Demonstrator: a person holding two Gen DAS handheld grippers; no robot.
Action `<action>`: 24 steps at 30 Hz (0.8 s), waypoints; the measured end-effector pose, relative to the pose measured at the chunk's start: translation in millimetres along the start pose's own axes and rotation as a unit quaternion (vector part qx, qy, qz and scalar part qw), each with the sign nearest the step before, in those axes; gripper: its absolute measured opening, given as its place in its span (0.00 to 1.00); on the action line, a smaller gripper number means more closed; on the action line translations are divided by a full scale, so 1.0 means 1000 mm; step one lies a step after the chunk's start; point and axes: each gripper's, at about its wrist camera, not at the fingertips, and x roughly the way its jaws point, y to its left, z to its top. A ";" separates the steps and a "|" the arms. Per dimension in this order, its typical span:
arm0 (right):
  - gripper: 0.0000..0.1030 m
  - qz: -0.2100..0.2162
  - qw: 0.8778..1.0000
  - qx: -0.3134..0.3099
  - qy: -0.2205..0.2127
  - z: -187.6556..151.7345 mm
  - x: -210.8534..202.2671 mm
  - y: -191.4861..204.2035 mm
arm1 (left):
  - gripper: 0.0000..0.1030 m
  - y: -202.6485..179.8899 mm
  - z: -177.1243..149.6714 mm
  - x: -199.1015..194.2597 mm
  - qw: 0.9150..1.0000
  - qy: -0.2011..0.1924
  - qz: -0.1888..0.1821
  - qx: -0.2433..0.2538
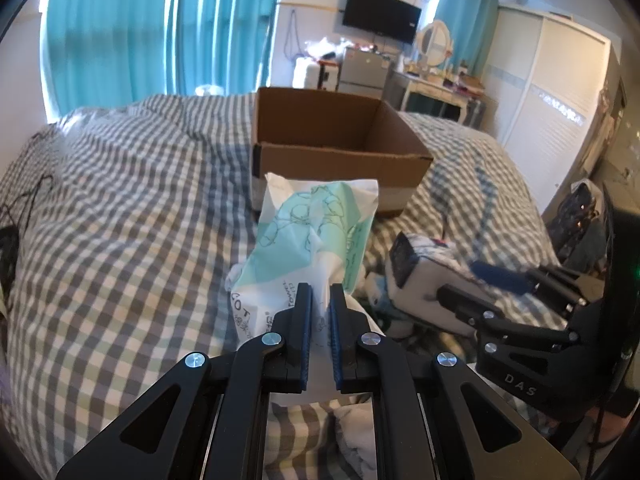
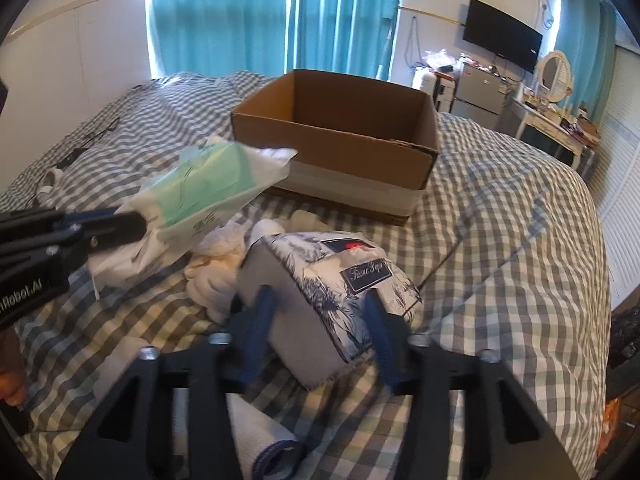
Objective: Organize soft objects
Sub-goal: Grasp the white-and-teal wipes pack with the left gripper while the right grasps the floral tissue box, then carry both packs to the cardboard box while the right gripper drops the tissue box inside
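The left tool (image 1: 321, 294) pinches a white-and-mint plastic pack of cotton towels (image 1: 316, 232), lifted over the checked bed (image 1: 120, 208) before the open brown cardboard box (image 1: 336, 148). The right tool (image 2: 316, 304) stands open around a blue-floral fabric tissue box (image 2: 332, 280) lying on the bed

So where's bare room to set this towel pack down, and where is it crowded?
The cardboard box looks empty from here. Bare bedspread lies right of the tissue box, and more spreads left of the cardboard box. It is crowded between the towel pack, held in the left gripper, and the tissue box: white cloths are heaped there.
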 end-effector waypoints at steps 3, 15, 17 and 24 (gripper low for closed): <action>0.16 0.012 1.000 -0.006 -0.007 0.000 -0.004 0.002 | 0.08 -0.001 0.004 -0.004 1.000 -0.008 0.001 0.001; 0.01 0.005 0.998 -0.034 -0.044 0.009 -0.030 0.005 | 0.08 -0.004 0.017 -0.018 1.000 -0.028 0.009 0.003; 0.01 0.001 0.998 -0.037 -0.049 0.013 -0.035 0.003 | 0.08 -0.005 0.021 -0.020 0.999 -0.032 0.010 0.003; 0.00 0.006 0.997 -0.036 -0.068 0.034 -0.052 -0.003 | 0.08 -0.005 0.032 -0.024 0.999 -0.041 0.011 0.004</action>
